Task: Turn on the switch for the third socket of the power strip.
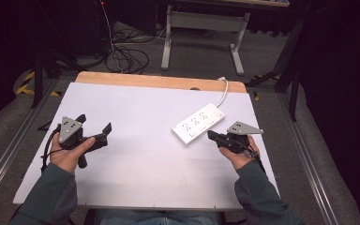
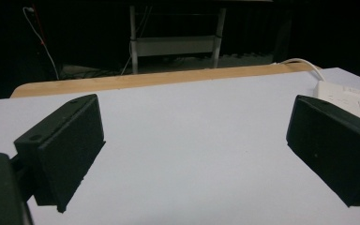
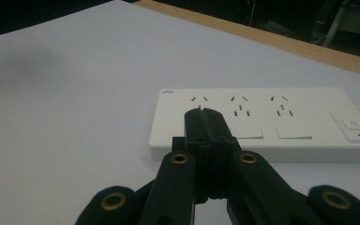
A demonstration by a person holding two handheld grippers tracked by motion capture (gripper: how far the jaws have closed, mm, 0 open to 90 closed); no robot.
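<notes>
The right gripper (image 1: 212, 135) had its jaws pressed fully together on nothing, its tip just short of the white power strip (image 1: 198, 123), which lay at about two o'clock from the middle of the white table (image 1: 136, 159). In the right gripper view the closed tip (image 3: 205, 115) pointed at the near edge of the strip (image 3: 262, 122) without clearly touching it. The left gripper (image 1: 96, 129), at nine o'clock and well apart from the strip, stood wide open and empty. By my reading nothing had been done yet: the strip was unhandled and its sockets bare. Count: two grippers, one power strip with one white cable (image 1: 224, 91), one switch (image 3: 355, 125).
</notes>
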